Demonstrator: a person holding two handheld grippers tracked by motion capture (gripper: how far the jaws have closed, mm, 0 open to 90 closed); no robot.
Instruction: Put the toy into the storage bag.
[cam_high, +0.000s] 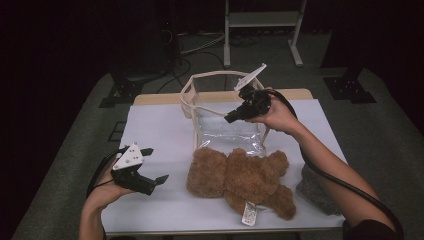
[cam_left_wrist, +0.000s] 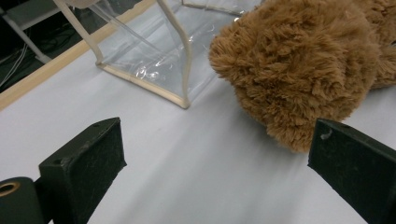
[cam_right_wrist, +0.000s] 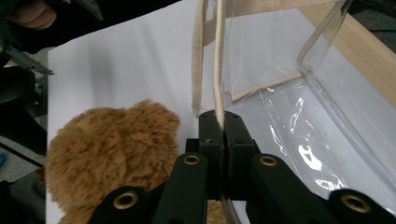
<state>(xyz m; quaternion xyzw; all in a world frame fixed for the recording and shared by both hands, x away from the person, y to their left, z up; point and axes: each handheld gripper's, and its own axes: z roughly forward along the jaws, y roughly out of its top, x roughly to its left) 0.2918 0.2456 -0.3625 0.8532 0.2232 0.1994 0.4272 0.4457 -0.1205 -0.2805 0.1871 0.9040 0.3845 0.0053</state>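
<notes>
On the white tabletop (cam_high: 165, 135) a clear plastic bag (cam_high: 227, 131) with cream fabric trim stands upright with its mouth open, toward the far side and near the wooden far edge. The right gripper (cam_high: 230, 119) reaches over the bag's near rim, and its jaws are clamped together on a cream edge strip (cam_right_wrist: 218, 65) of the bag; in the right gripper view the strip runs straight up from between the closed pads, with the transparent wall and crinkled bottom of the bag to their right. A brown teddy bear (cam_high: 239, 179) lies flat on the tabletop just in front of the bag, touching its near lower edge, a white tag (cam_high: 249, 213) hanging from it at the near side. The left gripper (cam_high: 154, 165) is held above the tabletop to the left of the bear, well apart from the bag, its jaws wide apart with nothing between them; in the left gripper view they frame bare white surface, with the bear's fuzzy head (cam_left_wrist: 299, 70) just beyond the right-hand jaw. A grey cloth (cam_high: 314, 190) lies at the right edge under the right forearm.
</notes>
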